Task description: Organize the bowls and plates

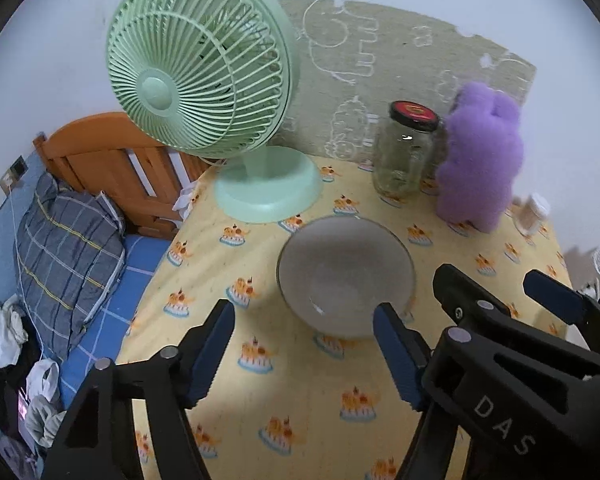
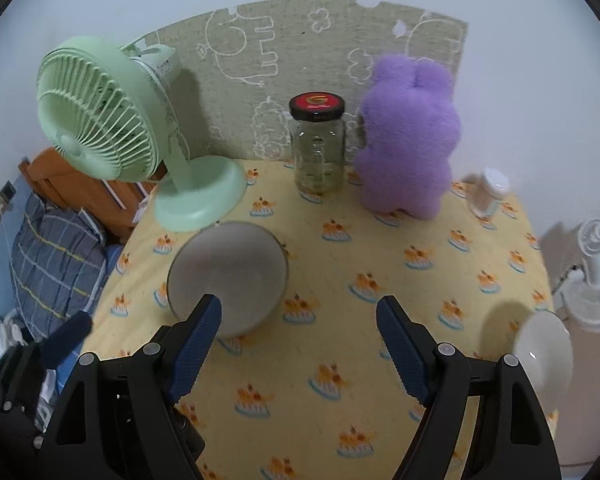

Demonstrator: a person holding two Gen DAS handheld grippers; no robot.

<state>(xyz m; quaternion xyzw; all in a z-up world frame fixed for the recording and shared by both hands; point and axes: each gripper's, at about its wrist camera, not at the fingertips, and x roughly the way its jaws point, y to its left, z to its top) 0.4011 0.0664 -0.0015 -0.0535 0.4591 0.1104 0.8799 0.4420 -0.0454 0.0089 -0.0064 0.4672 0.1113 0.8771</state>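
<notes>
A grey bowl [image 1: 346, 276] stands upright on the yellow cake-print tablecloth [image 1: 260, 392], just in front of the fan's base. My left gripper [image 1: 306, 354] is open just short of the bowl's near rim, its right fingertip overlapping that rim in the picture, with only cloth between the pads. In the right wrist view the same grey bowl [image 2: 228, 276] lies ahead and to the left of my right gripper [image 2: 300, 352], which is open and empty. A white bowl [image 2: 544, 352] sits at the table's right edge. The right gripper [image 1: 500, 292] also shows beside the left one.
A green desk fan [image 1: 200, 80], a glass jar [image 2: 319, 148] with a red and black lid, a purple plush toy [image 2: 408, 136] and a small white-capped container [image 2: 488, 192] line the back. The table's left edge drops to a bed with a checked pillow [image 1: 64, 248].
</notes>
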